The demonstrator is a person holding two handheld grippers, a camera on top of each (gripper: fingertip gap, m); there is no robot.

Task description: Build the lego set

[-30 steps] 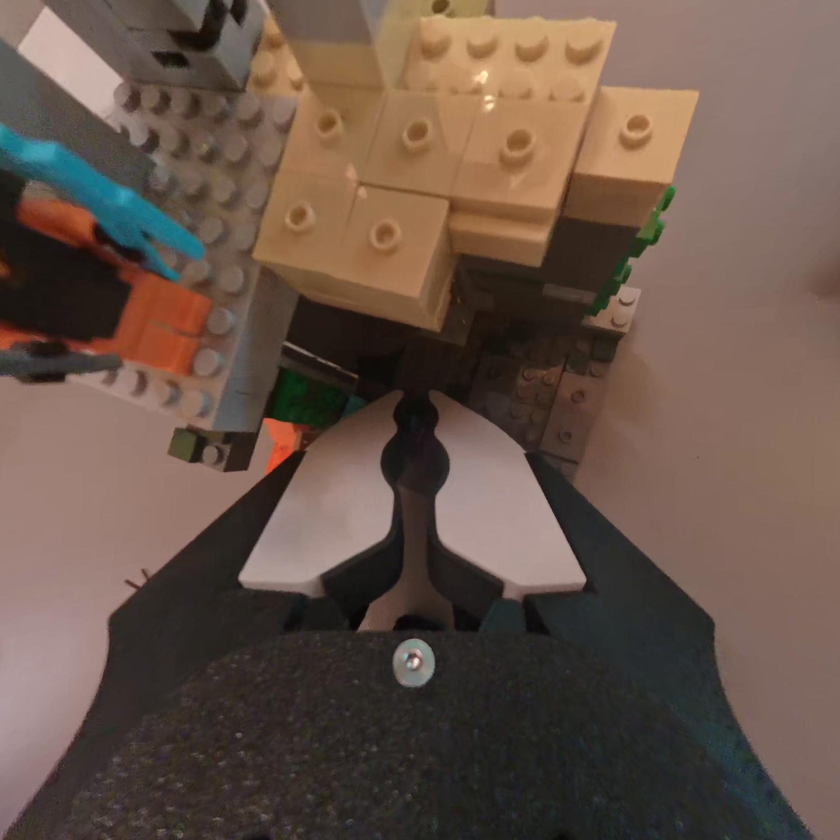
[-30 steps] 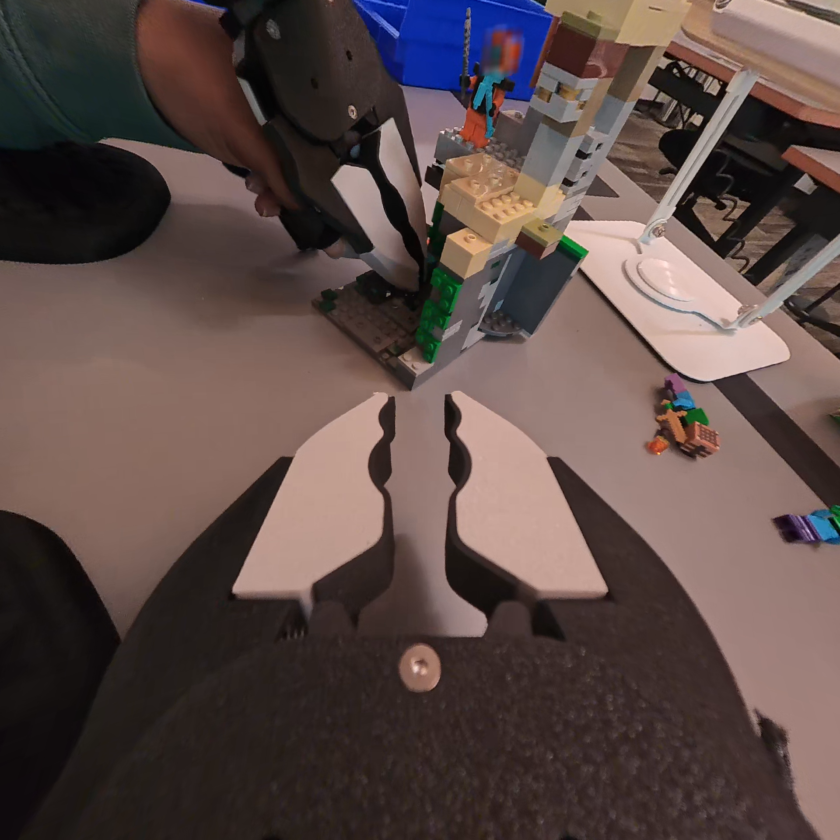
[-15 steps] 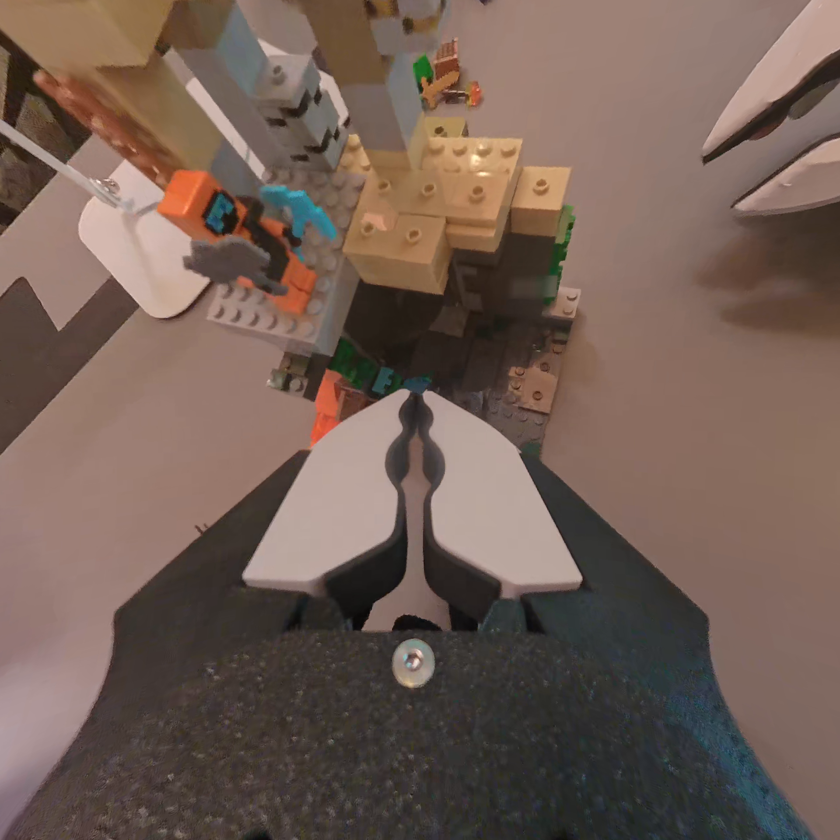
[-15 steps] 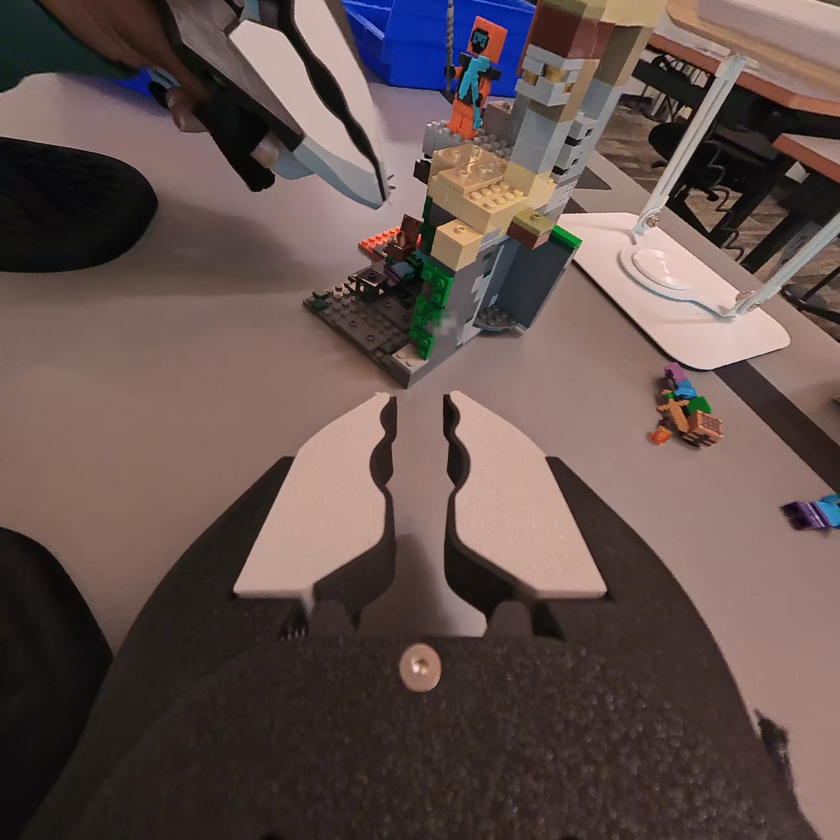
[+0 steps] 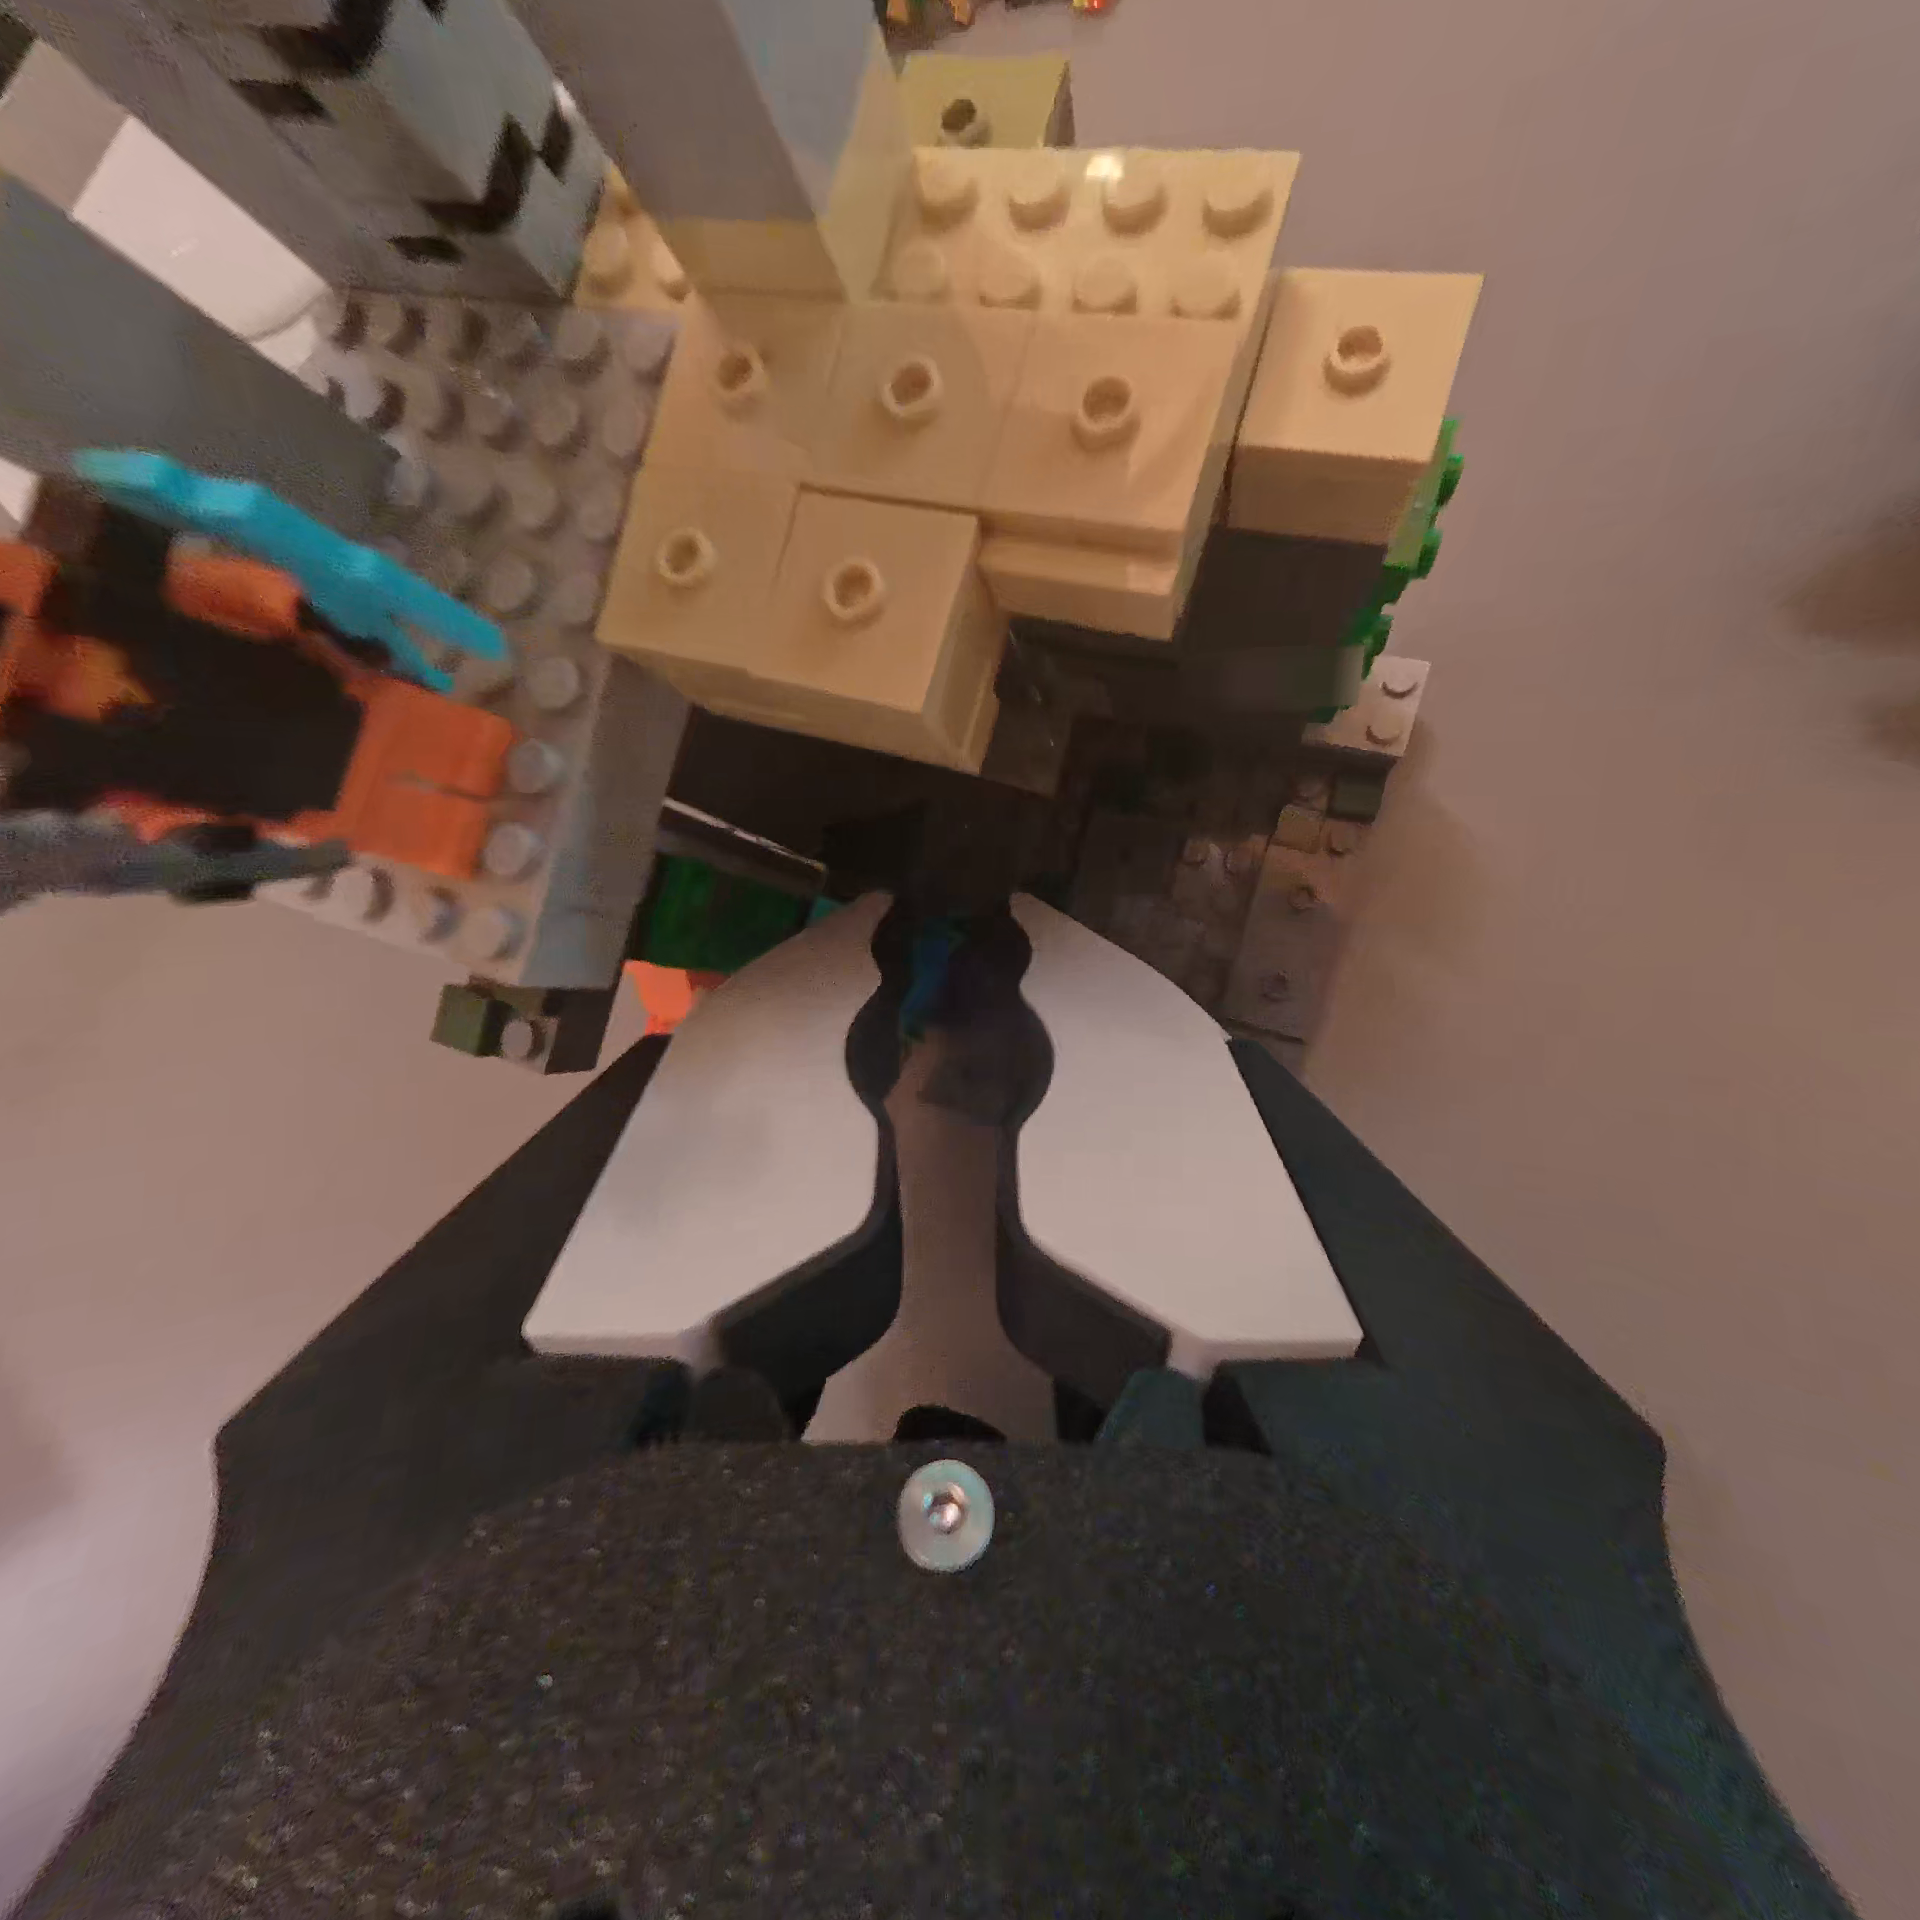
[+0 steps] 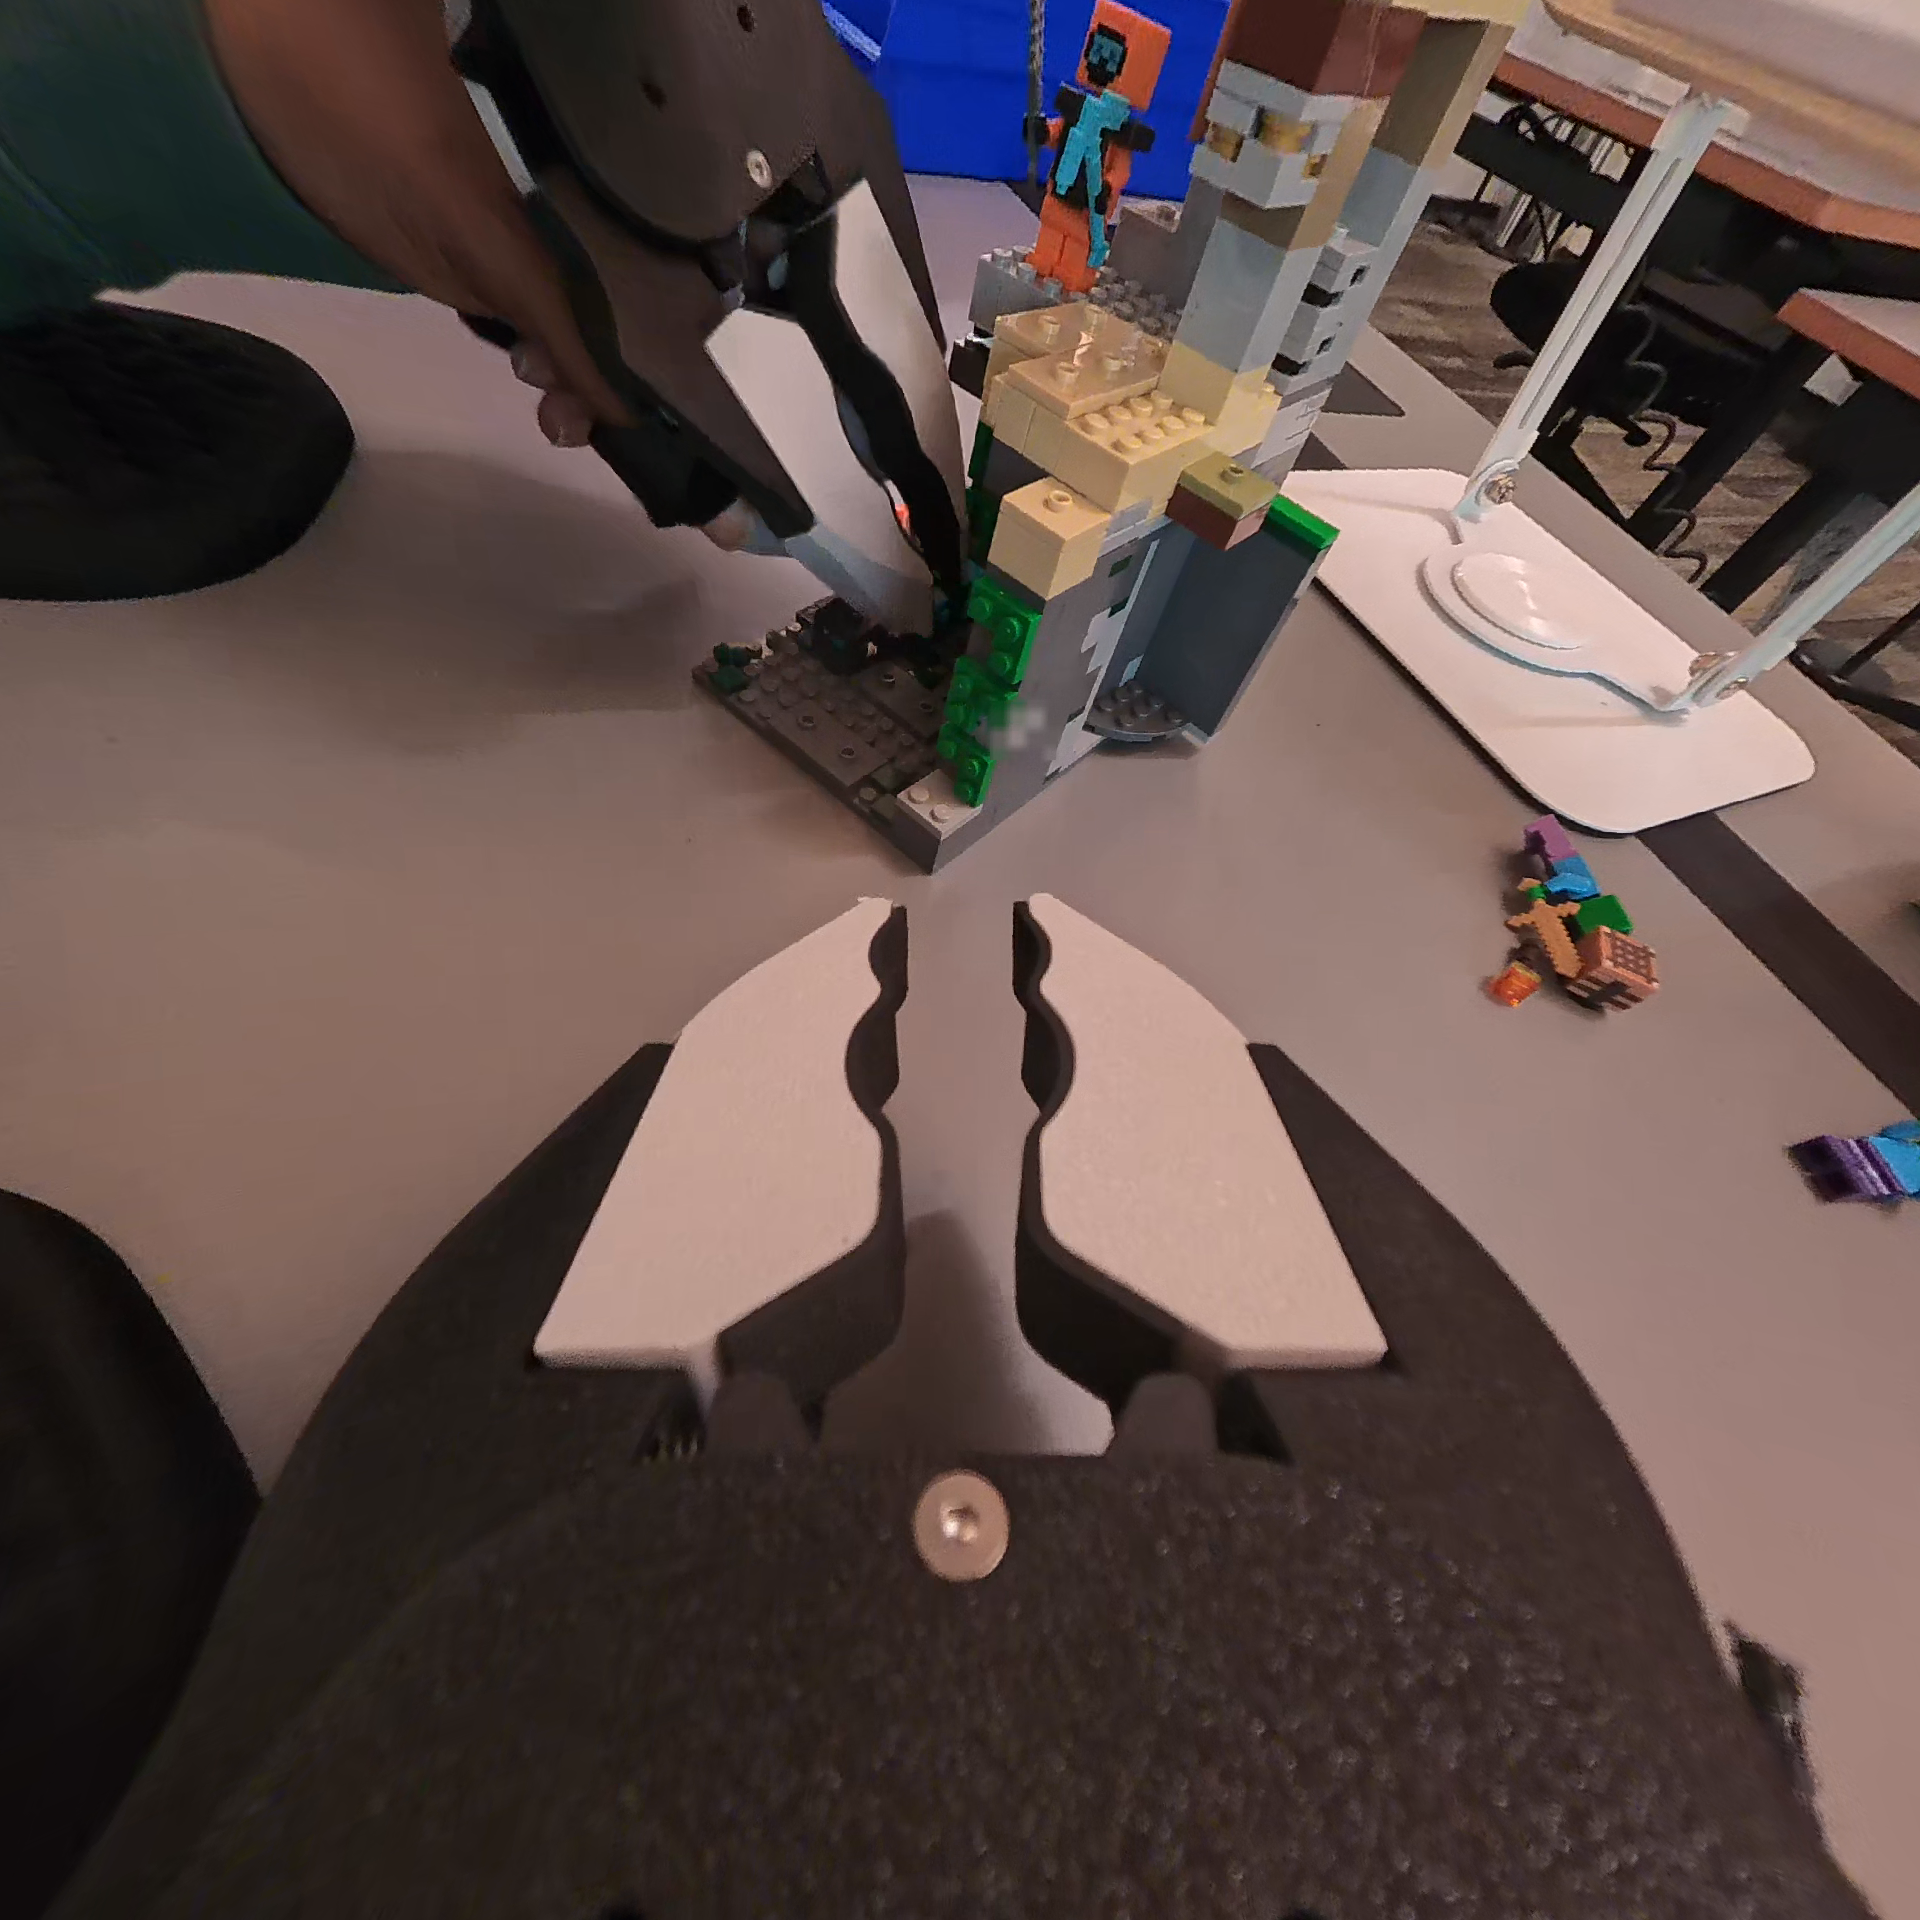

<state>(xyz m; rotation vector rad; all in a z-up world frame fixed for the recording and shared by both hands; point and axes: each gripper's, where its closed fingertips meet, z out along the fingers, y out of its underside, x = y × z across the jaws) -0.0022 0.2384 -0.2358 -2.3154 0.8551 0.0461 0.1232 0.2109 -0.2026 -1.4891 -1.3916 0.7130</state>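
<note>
Here, my left gripper (image 5: pixel 940 925) points steeply down into the lego build (image 6: pixel 1091 582), its jaws drawn to a narrow gap around a small teal piece (image 5: pixel 928 971) at the tips; I cannot tell whether they truly press on it. The tips sit low in the shaded recess under the tan studded blocks (image 5: pixel 935 468), just over the dark grey baseplate (image 6: pixel 821 717). On the grey studded ledge (image 5: pixel 499 499) to one side of the tan blocks stands an orange figure (image 6: pixel 1086 156) with a turquoise tool. A green vine strip (image 6: pixel 987 686) runs down the corner of the build.

My right gripper (image 6: pixel 958 906) hangs over the bench (image 6: pixel 416 831), empty, its jaws a little apart, aimed at the build's near corner but well short of it. My left hand (image 6: pixel 436 208) shows at that view's upper left, wrapped around the other tool.

Near the bench's right edge lie a small heap of loose pieces (image 6: pixel 1574 930) and, apart from it, a purple and blue piece (image 6: pixel 1860 1164). A white lamp base (image 6: pixel 1538 665) rests behind them, beside the build.
</note>
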